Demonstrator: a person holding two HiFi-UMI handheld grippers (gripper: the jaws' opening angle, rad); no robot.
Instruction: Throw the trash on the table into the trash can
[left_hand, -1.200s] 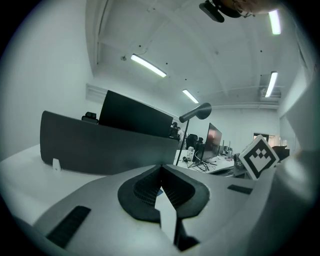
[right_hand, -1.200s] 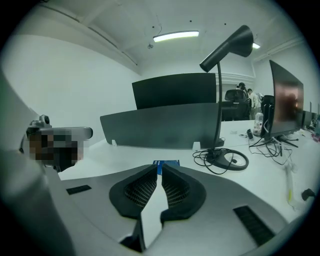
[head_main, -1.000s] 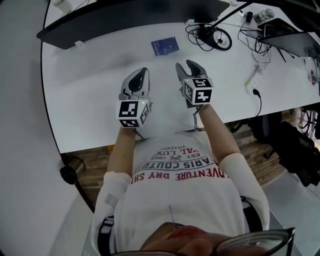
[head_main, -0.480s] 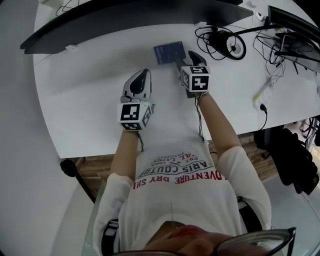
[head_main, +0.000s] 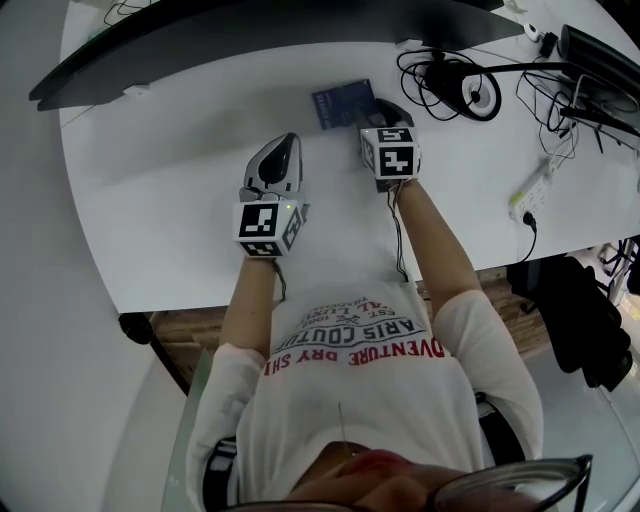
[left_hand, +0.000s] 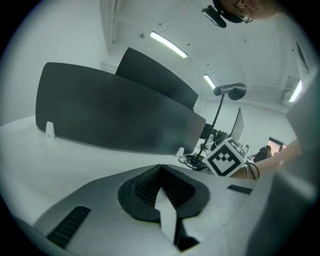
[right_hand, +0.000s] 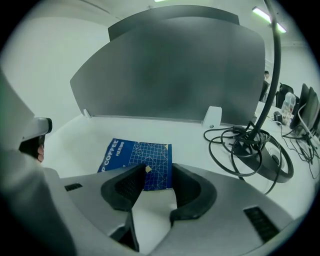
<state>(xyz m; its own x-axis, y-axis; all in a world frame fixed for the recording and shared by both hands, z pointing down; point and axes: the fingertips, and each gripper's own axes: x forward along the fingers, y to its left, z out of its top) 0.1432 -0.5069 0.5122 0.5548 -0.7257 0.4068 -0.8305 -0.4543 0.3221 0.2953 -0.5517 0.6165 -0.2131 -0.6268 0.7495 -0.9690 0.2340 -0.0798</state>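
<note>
Both grippers have advanced across the flat white table top (head_main: 170, 160) since the earlier frame, and the right gripper (head_main: 384, 108), formerly well short of the flat blue coffee sachet with a pale geometric line pattern (head_main: 341, 103), now has its tips at the sachet's near edge. In the right gripper view the right gripper (right_hand: 159, 172) stands with its jaws wide apart, having just closed slightly from their widest setting. The near edge of the blue sachet (right_hand: 137, 156) lies between the two tips, flat on the table; the left jaw tip overlaps one corner, and neither pad visibly presses on it. The left gripper (head_main: 284, 148) hovers just beside the right one, on the near side of the sachet and apart from it. In the left gripper view the left gripper (left_hand: 161, 169) has its jaw tips brought together with nothing between them. A dark grey curved partition panel (head_main: 250, 35) runs along the far edge of the table. A black round lamp base ringed by coiled black cables (head_main: 462, 86) sits to the right of the sachet, near but not touching it.
</note>
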